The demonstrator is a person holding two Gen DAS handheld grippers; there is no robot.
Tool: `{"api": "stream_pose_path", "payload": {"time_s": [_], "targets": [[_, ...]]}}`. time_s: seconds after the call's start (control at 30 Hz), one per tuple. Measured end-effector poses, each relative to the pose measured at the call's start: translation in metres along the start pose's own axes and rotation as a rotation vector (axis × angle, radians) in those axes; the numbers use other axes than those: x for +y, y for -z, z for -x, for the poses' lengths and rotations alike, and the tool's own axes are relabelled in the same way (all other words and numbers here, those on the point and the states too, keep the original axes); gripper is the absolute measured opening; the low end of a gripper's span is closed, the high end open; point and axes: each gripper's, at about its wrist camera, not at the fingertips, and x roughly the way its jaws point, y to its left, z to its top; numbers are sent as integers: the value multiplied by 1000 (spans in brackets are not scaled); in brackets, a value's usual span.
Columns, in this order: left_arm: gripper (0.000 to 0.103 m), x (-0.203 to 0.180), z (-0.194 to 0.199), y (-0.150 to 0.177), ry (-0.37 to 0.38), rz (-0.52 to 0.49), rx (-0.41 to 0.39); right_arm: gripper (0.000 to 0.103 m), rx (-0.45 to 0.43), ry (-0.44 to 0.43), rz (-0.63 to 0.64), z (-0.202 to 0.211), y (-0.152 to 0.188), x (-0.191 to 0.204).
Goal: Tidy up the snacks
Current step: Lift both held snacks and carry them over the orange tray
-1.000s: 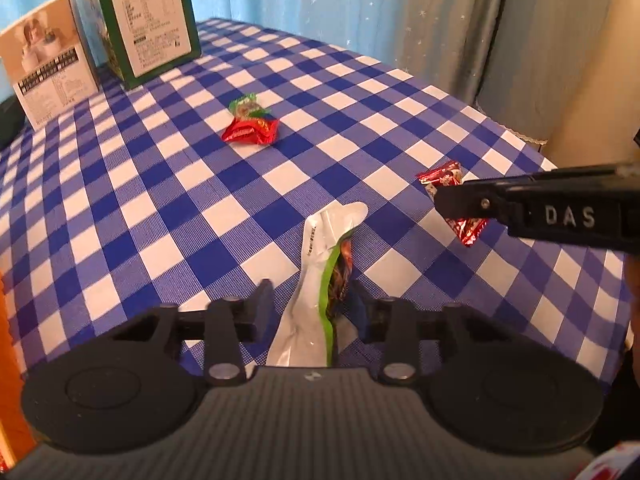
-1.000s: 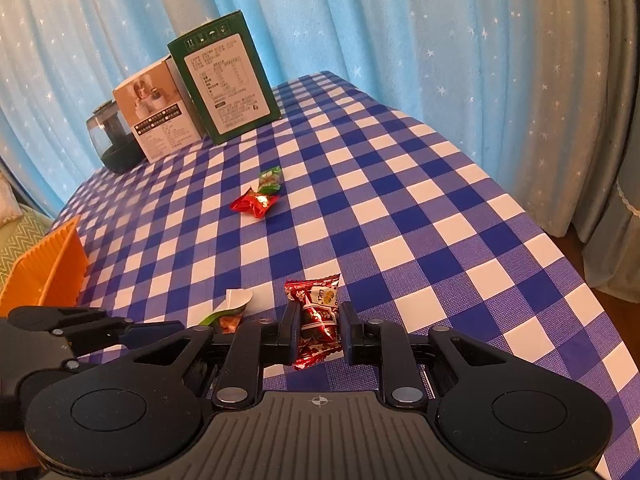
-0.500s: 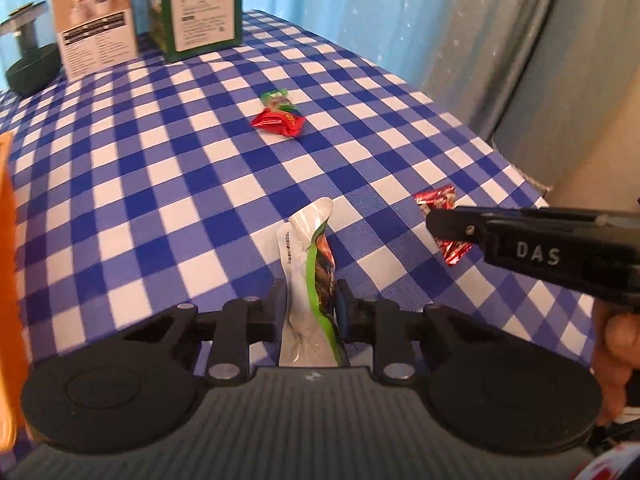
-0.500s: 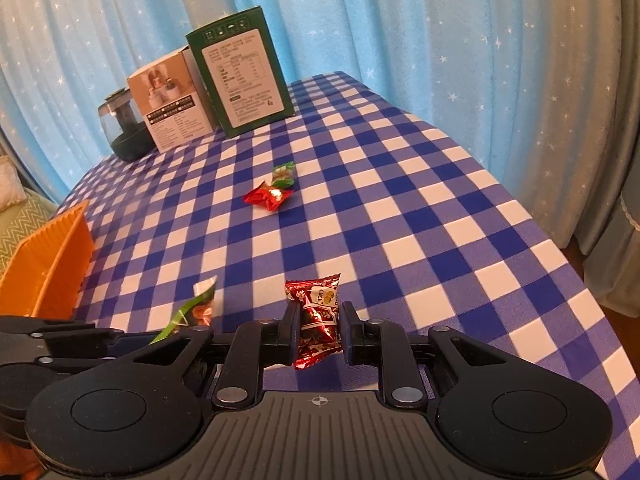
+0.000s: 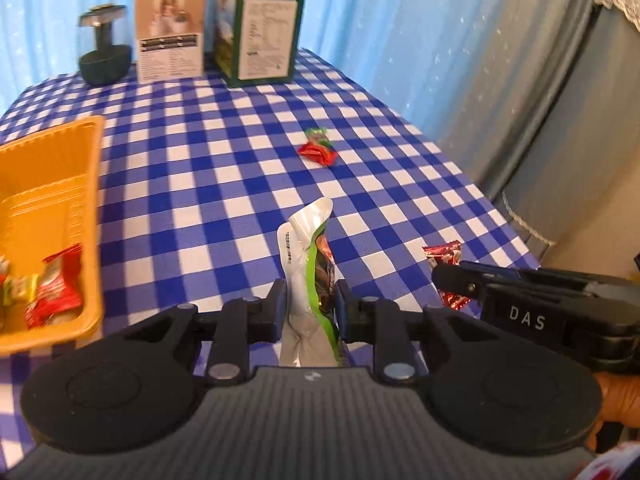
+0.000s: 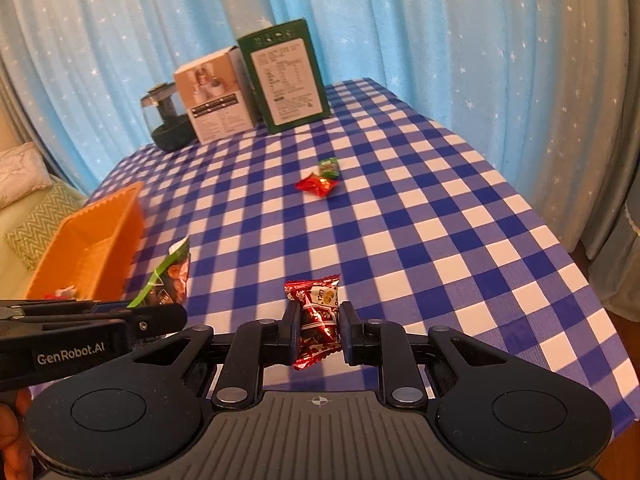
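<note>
Between left tongs (image 5: pixel 310 306), clamped: green pouch (image 5: pixel 310 264); right tongs (image 6: pixel 319 330) pinch red candy (image 6: pixel 316 312).

1. Your left tool (image 5: pixel 310 308) was clamped on a green-and-silver snack pouch (image 5: pixel 308 264), held upright.
2. Your right tool (image 5: pixel 444 280) gripped a red candy (image 5: pixel 444 252).
3. An orange basket (image 5: pixel 92 184) sat at the left of the desk (image 5: pixel 240 168), wrapped snacks (image 5: pixel 52 296) inside.

Blue-white checked cloth (image 6: pixel 420 216) — orange basket (image 5: pixel 52 184) — red candy (image 6: pixel 318 314), seemingly.
</note>
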Motion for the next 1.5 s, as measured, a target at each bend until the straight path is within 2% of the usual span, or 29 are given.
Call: {"api": "stream_pose_path", "payload": {"time_s": [0.37,0.6,1.07,1.5], "targets": [[22,22,69,13,-56,71,-79,21,-28,-55,74,37,5,43],[22,37,98,21,-92,99,-112,21,-35,-94,122,48,8,68],[22,61,129,31,-133,140,-140,21,-37,-140,187,52,10,97],[22,99,143,30,-188,181,-152,21,-20,-197,248,35,5,134]]}}
